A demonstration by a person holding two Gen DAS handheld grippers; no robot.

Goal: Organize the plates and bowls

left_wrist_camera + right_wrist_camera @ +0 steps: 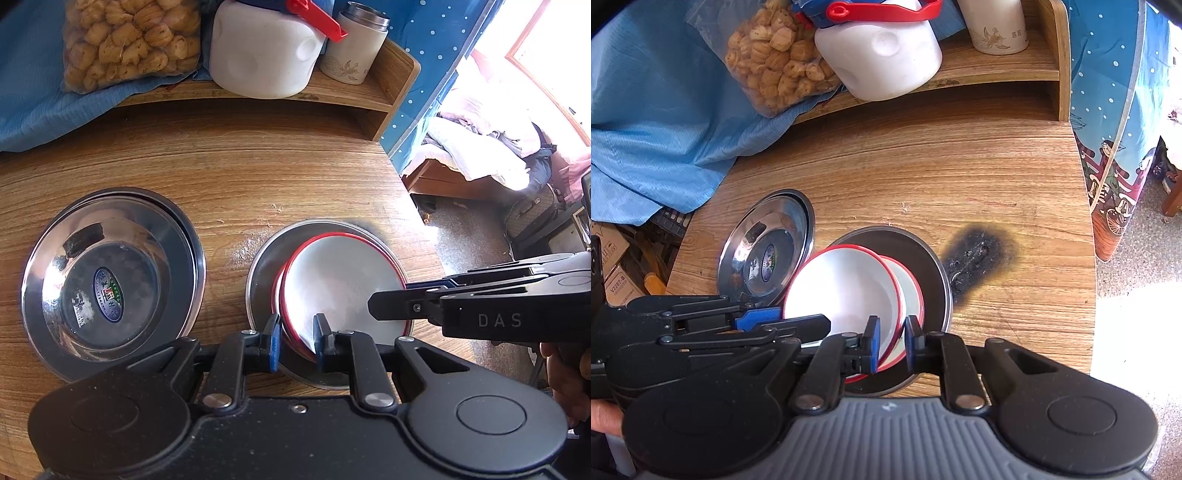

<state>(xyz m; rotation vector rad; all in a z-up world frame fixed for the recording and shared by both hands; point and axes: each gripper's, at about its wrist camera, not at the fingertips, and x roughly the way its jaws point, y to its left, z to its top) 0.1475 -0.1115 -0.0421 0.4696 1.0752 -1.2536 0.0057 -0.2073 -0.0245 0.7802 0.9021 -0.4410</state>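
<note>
Take the steel plate (258, 280) on the worktop (240, 166) as your landmark: the two red-rimmed bowls (343, 280) sit nested inside it, tilted. Your left gripper (297, 332) pinches the bowls' near rim; your right gripper (891, 338) clamps the same stack on the opposite side. A second steel plate (110, 280) lies just left; bare worktop opens behind.

Both wrist views steeply downward, close over wooden table (258, 166); share red-rimmed bowls (340, 280), steel plate (768, 251).
</note>
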